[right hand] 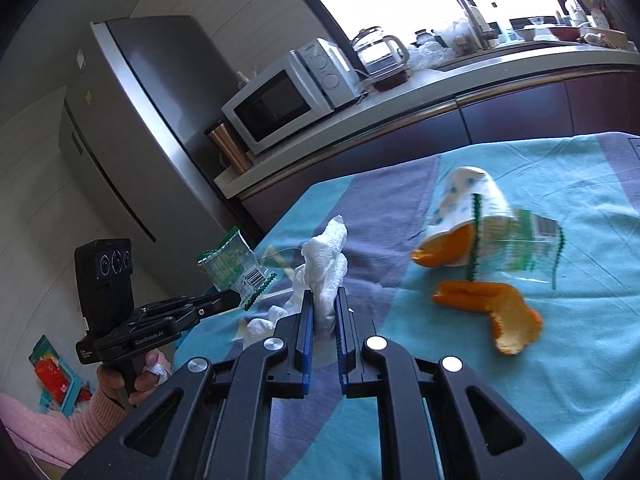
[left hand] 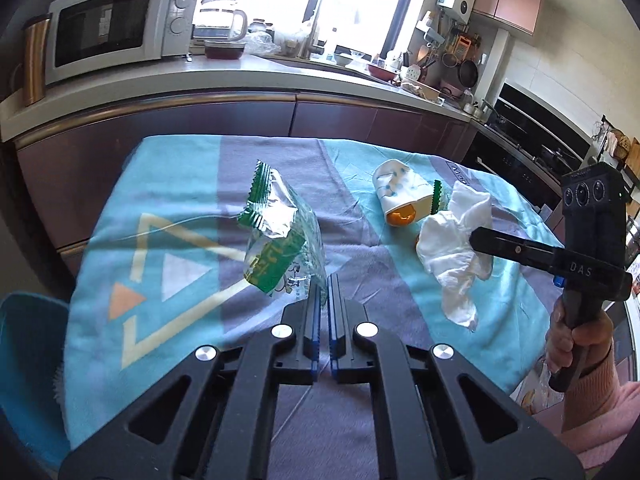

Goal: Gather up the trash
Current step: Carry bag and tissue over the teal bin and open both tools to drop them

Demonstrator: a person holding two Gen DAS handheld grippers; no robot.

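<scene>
both grippers are loaded, which reads as trash being lifted off the table two pieces at a time. the left gripper (left hand: pixel 323 286) is clenched on the bottom corner of a green-and-clear snack wrapper (left hand: pixel 280 236), which stands up and away from the fingers toward 11 o'clock in the left wrist view; it looks raised off the blue-and-grey tablecloth (left hand: pixel 168 184), held by an edge so the crinkled film hangs free. the right gripper (right hand: pixel 323 300) is grasping a crumpled white tissue (right hand: pixel 326 264) between its blue pads (right hand: pixel 306 320), the wad sticking up past the fingertips toward 12 o'clock.

from the right wrist view, a tipped paper cup (right hand: pixel 464 204) with orange peel in its mouth lies at about 2 o'clock, a second clear wrapper with green edges (right hand: pixel 520 244) rests against it, and a loose orange peel (right hand: pixel 492 308) lies at 3 o'clock, all on the cloth and not yet collected.

the left gripper is held level, pointing across the table toward the microwave (left hand: pixel 112 28) side. the right one comes in from 3 o'clock in the left wrist view, angled toward the middle, the person's right hand (left hand: pixel 576 340) wrapped round its handle. no bin shows in either view, so where this load goes i cannot tell.
</scene>
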